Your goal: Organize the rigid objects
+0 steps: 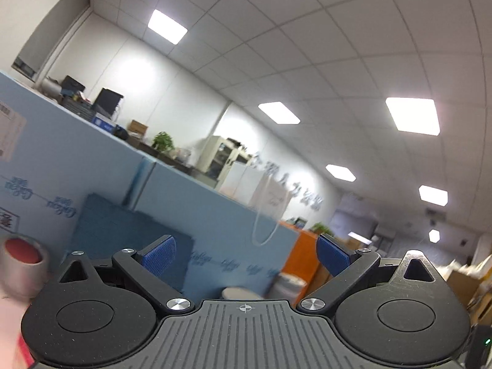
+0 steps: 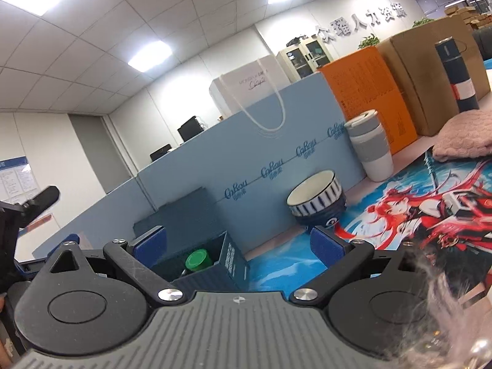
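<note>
My right gripper [image 2: 243, 243] is open and empty, held above a dark blue open box [image 2: 212, 261] with a green-capped item [image 2: 198, 259] inside. Beyond it a blue striped bowl [image 2: 316, 201] leans on the blue panel. A white and grey cup [image 2: 370, 144] and a dark flask [image 2: 458, 73] stand farther right on the anime desk mat [image 2: 415, 209]. My left gripper [image 1: 246, 256] is open and empty, tilted up toward the ceiling. A blurred red-topped silver object [image 1: 21, 264] sits at its far left.
A light blue partition [image 2: 270, 166] runs behind the desk with a white paper bag [image 2: 249, 86] hanging over it. An orange box [image 2: 366, 89] and cardboard box [image 2: 430, 67] stand at the right. A pink cloth [image 2: 461, 138] lies on the mat.
</note>
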Action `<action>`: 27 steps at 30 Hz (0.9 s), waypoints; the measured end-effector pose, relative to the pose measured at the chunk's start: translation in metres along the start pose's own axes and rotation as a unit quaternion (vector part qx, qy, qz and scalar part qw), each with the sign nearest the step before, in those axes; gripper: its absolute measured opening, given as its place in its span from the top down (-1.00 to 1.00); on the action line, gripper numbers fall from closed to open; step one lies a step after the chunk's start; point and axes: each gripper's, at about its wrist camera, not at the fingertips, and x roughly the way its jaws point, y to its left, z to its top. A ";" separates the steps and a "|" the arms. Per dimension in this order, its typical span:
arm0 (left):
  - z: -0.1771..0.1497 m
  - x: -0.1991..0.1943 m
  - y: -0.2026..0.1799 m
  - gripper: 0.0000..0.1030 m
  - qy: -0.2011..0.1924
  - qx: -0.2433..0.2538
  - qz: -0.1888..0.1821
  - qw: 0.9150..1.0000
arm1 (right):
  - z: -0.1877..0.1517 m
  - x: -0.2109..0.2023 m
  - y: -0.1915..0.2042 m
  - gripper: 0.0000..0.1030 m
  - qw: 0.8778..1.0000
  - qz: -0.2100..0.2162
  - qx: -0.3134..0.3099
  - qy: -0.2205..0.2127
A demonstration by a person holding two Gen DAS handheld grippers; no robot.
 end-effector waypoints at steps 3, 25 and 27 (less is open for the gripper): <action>-0.012 0.009 -0.007 -0.93 0.021 0.047 0.049 0.997 | -0.009 0.008 0.002 -0.94 1.000 0.019 0.002 0.001; -0.064 -0.002 0.014 -0.94 0.020 0.236 0.113 0.965 | -0.045 0.083 0.019 -0.98 0.991 -0.001 -0.131 0.011; -0.064 -0.004 0.019 -0.97 0.006 0.232 0.116 0.966 | -0.046 0.086 0.025 -0.98 0.989 -0.009 -0.145 0.000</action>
